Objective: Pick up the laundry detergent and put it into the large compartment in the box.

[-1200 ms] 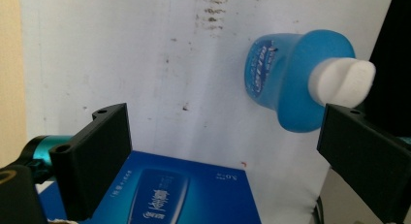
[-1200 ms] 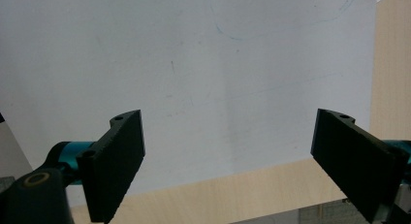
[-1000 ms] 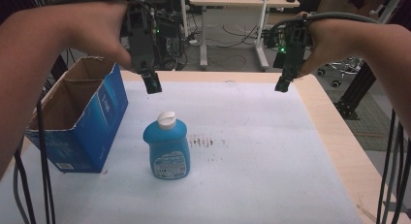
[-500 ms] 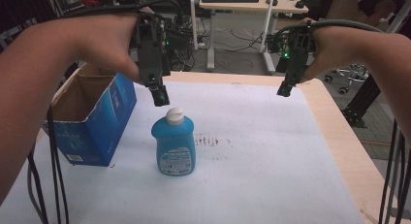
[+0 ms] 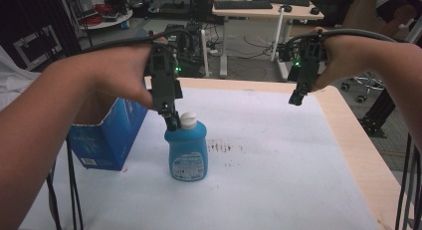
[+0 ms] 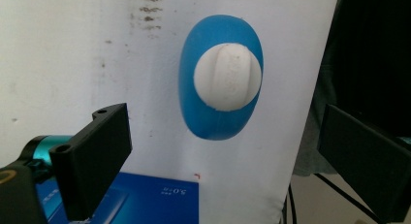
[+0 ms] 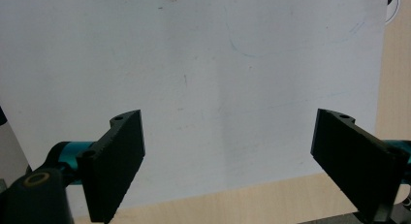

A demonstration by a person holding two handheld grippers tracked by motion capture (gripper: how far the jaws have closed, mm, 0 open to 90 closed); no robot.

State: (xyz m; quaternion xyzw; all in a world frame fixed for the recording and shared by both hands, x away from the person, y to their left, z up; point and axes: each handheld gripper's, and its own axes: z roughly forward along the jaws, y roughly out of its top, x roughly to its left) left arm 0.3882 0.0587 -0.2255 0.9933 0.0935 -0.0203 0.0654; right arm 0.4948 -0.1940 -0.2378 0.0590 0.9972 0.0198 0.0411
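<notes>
Just Above the Cap

Jaws spread wide, the left gripper (image 5: 172, 121) hangs over a blue bottle (image 5: 186, 151) standing mid-table, beside an open blue box (image 5: 107, 135) on its left. Far right, the right gripper (image 5: 295, 97) hovers open over white paper (image 5: 278, 170).

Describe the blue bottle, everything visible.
The blue bottle looks like plastic, with a flattened oval body, a round white cap ridged across its top, and a printed label on the front. It stands upright on the white sheet, just right of the blue cardboard box. The left gripper hovers over the cap with jaws wide open; contact cannot be judged.
</notes>
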